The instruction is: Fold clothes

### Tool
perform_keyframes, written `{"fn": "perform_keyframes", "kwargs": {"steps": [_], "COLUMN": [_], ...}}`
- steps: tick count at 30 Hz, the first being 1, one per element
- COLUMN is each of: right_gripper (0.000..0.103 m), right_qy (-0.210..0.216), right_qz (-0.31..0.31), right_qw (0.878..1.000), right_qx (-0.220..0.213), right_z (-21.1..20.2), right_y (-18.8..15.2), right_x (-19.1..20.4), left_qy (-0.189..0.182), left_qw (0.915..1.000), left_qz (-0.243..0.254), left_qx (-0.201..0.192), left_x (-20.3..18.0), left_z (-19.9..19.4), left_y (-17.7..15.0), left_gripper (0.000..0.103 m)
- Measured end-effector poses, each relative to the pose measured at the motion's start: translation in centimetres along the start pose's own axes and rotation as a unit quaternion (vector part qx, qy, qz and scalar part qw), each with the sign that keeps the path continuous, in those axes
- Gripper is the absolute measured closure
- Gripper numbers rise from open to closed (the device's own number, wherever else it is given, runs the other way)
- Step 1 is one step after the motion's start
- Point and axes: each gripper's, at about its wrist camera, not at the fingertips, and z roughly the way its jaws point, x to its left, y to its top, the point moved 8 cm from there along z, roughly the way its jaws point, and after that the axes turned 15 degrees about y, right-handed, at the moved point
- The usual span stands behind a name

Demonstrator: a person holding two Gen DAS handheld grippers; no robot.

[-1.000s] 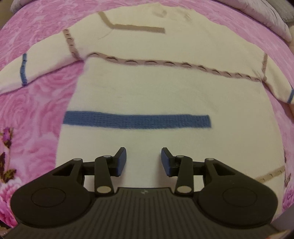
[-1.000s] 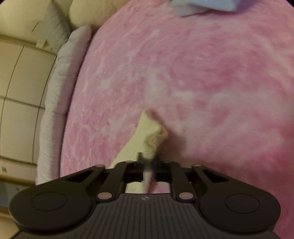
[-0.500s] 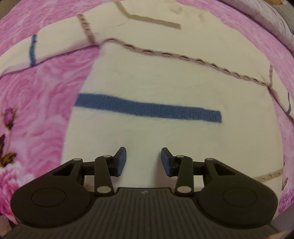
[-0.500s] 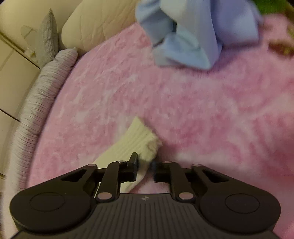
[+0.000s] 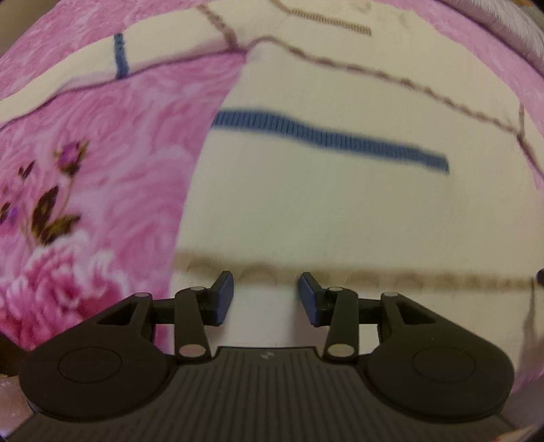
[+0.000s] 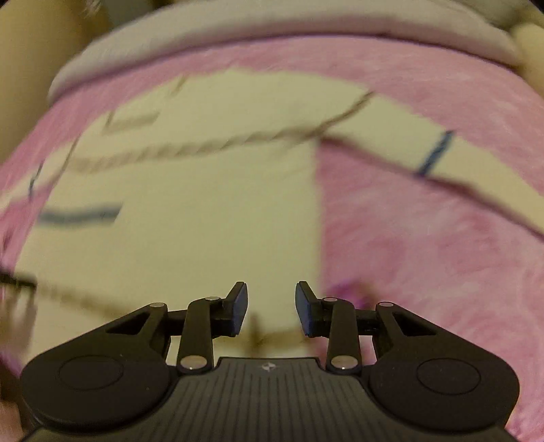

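A cream knitted sweater (image 5: 340, 210) lies flat on a pink floral bedspread (image 5: 119, 153), sleeves spread out. It has a blue chest stripe (image 5: 326, 139) and brown stitched trim. My left gripper (image 5: 266, 295) hangs open just above the hem trim (image 5: 374, 275), near the sweater's left side, with nothing between its fingers. In the right wrist view the sweater (image 6: 204, 221) is blurred. My right gripper (image 6: 271, 306) hovers over its lower right edge with the jaws closing, apart and empty. The right sleeve (image 6: 459, 159) stretches out to the right.
The pink bedspread (image 6: 425, 255) surrounds the sweater on all sides. A grey quilted cushion or bed edge (image 6: 272, 30) runs along the far side behind the collar. A dark flower print (image 5: 51, 210) marks the bedspread at the left.
My right gripper has let go of the cream sleeve cuff, opened, and swung round to face the sweater's body. My left gripper has drawn back toward the hem, whose trim is now in view.
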Motion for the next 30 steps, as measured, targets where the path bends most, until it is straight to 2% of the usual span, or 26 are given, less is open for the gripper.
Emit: {"fn": "perform_keyframes", "kwargs": {"steps": [2,7,9,11,14,16,17,18,20,21,25,28,30], "right_gripper": [0.07,0.069,0.068,0.064,0.05,0.044,0.037,0.032,0.028,0.023,0.015,0.015,0.015], "right_qy": [-0.008,-0.031,-0.054,-0.064,-0.071,-0.067,-0.067,-0.066,-0.062,-0.059,-0.052,-0.048,-0.046], "right_qz": [-0.005,0.025,0.057,0.091,0.122,0.123,0.123,0.124,0.128,0.13,0.14,0.138,0.134], "right_qw": [0.999,0.995,0.991,0.989,0.988,0.99,0.99,0.99,0.99,0.99,0.989,0.989,0.989], "right_qx": [0.035,0.087,0.112,0.096,0.057,0.032,0.019,0.009,-0.007,-0.013,-0.022,-0.026,-0.028], "right_z": [1.0,-0.7,-1.5,-3.2,-5.6,-7.0,-7.8,-8.6,-10.0,-10.6,-12.6,-14.1,-15.1], "right_y": [-1.9,-5.5,-5.0,-3.1,1.1,4.1,5.6,6.6,8.2,8.8,10.5,10.8,10.8], "right_x": [0.8,1.6,2.0,2.7,4.5,6.4,7.4,8.3,9.8,10.5,12.2,13.0,13.4], "left_qy": [-0.002,-0.007,-0.009,-0.011,-0.015,-0.016,-0.015,-0.015,-0.021,-0.027,-0.04,-0.043,-0.039], "left_qw": [0.9998,0.998,0.9969,0.9974,0.9993,0.9996,0.9994,0.9988,0.997,0.9957,0.9918,0.9908,0.99], "left_qz": [-0.006,-0.007,-0.001,0.005,0.017,0.024,0.026,0.029,0.035,0.038,0.048,0.05,0.055], "left_qx": [0.017,0.062,0.078,0.071,0.03,-0.002,-0.019,-0.036,-0.066,-0.079,-0.111,-0.118,-0.124], "left_x": [0.6,1.9,2.3,2.8,3.9,4.4,4.6,4.7,4.8,4.8,4.2,3.5,3.1], "left_z": [-0.1,-1.7,-2.9,-5.1,-9.1,-11.8,-13.2,-14.6,-17.4,-18.7,-22.8,-25.1,-26.7], "left_y": [-1.6,-4.1,-4.1,-2.6,1.3,3.9,5.1,6.4,8.4,9.2,10.0,9.0,7.8], "left_gripper": [0.064,0.065,0.065,0.065,0.062,0.05,0.048,0.045,0.045,0.044,0.036,0.027,0.025]}}
